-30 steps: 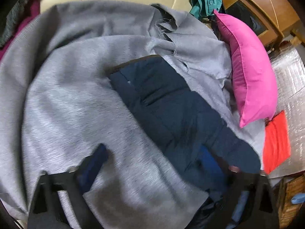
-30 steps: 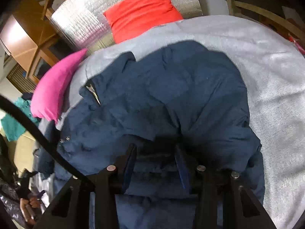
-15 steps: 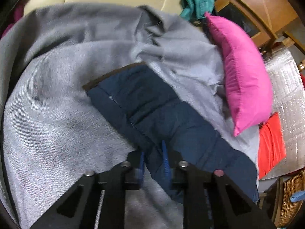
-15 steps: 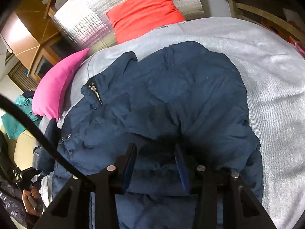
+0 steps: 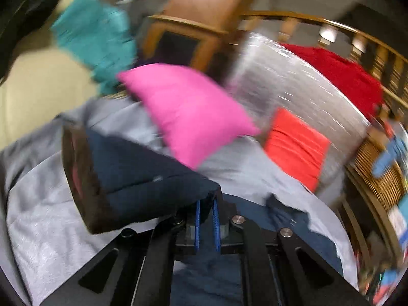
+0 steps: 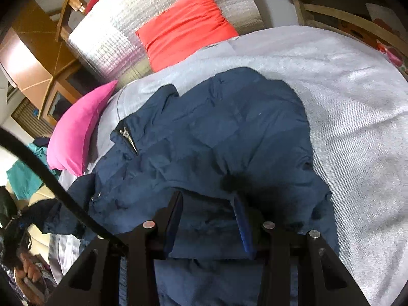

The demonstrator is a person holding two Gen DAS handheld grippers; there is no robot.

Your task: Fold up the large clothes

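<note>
Jacket point(image 6: 216, 132): soft, puffy, probably slippery; take hold at hems.
Left tongs point(image 5: 206, 225): nearly closed, pinching the sleeve point(image 5: 142, 176).
Right tongs point(image 6: 207, 223): spread wide, pressing the jacket, gripping nothing.

Domestic living room, cluttered.
Furnishings noted: grey knitted blanket point(image 6: 344, 97) spread as work surface; bright pink cushion point(image 5: 193, 112); orange-red cushion point(image 6: 183, 28); beige leather sofa point(image 5: 38, 91); brown wooden cabinet point(image 5: 204, 23); woven wicker basket point(image 5: 377, 176).

Both grippers, left point(image 5: 206, 213) and right point(image 6: 207, 213), have black frames, silver screws, blue-padded jaws.
</note>
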